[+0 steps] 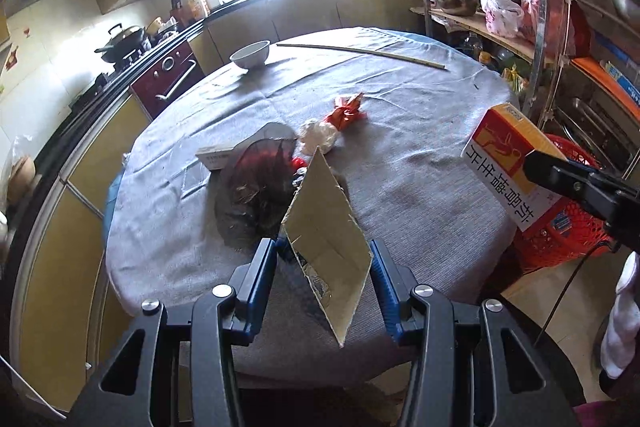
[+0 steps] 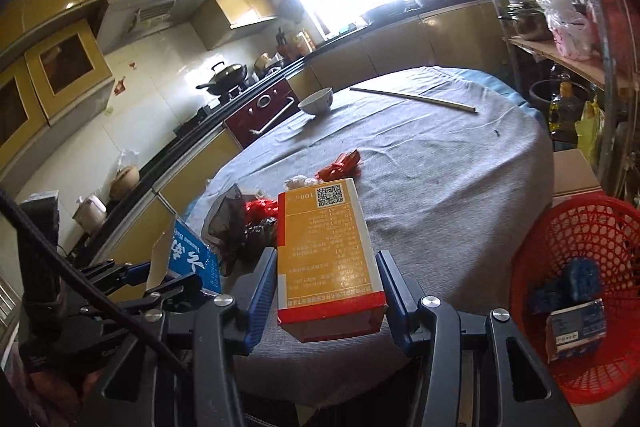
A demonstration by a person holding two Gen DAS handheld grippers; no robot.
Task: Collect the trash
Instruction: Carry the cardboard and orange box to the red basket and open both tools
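- Clearly both tongs are loaded: the left gripper (image 1: 324,287) pinches a flattened blue carton (image 1: 328,227) between its pads, light and bendy.
- Right gripper (image 2: 328,291) clamps the orange box (image 2: 326,255) across its sides (hollow card, crushable); red basket (image 2: 576,291) sits just right.

Bowl (image 1: 250,54) behind wrappers (image 1: 347,111) on table (image 1: 420,155) (basket (image 2: 580,291) right)

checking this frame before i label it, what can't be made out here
- Red basket: right wrist view, its right side is cut off by the frame edge; left wrist view, mostly hidden behind the orange box.
- Flattened carton: left wrist view shows only its plain inside; printing faces away.
- Small print on the orange box: right wrist view, too small.
- Window: both views, washed out by glare.
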